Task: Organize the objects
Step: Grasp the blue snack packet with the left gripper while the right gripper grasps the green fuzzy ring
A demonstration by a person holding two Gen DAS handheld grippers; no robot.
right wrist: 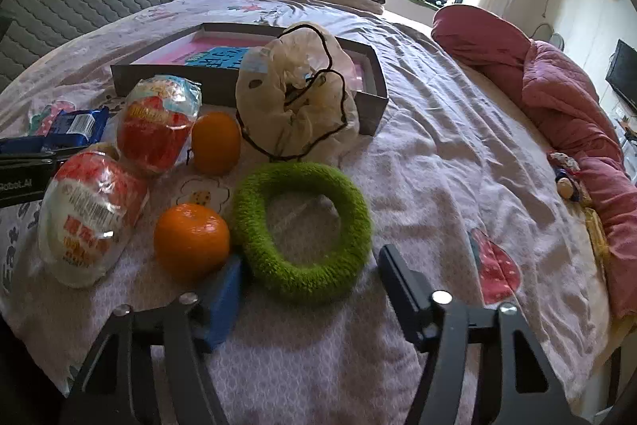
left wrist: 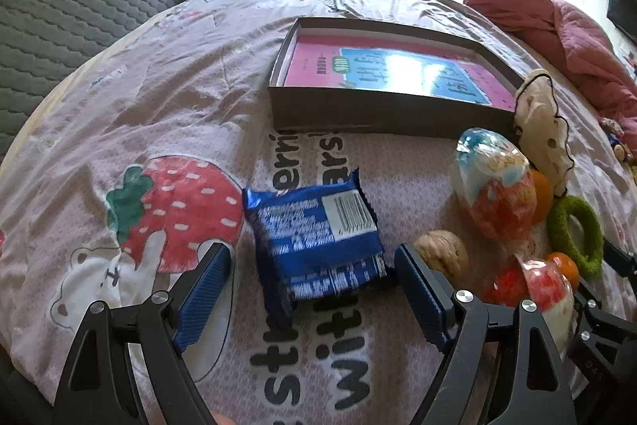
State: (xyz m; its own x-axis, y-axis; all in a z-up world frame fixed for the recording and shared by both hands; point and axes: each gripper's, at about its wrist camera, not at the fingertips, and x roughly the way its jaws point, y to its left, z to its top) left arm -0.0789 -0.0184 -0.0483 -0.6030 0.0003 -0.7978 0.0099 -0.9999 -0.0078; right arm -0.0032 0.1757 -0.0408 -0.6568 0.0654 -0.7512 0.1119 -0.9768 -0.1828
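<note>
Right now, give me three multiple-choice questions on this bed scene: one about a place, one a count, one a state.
1. Where is the pink-and-blue book?
A. inside the shallow grey cardboard box
B. beside the walnut
C. under the pillow

2. How many small orange fruits show in the right wrist view?
A. one
B. two
C. four

3. How is the left gripper?
A. shut on a walnut
B. open around the blue snack packet
C. out of view

Answers: 1 A, the box walls surround it. 2 B, one near the fuzzy green ring, one behind. 3 B, its fingers stand apart from the packet.

walnut [left wrist: 441,253] (half behind tongs)
</note>
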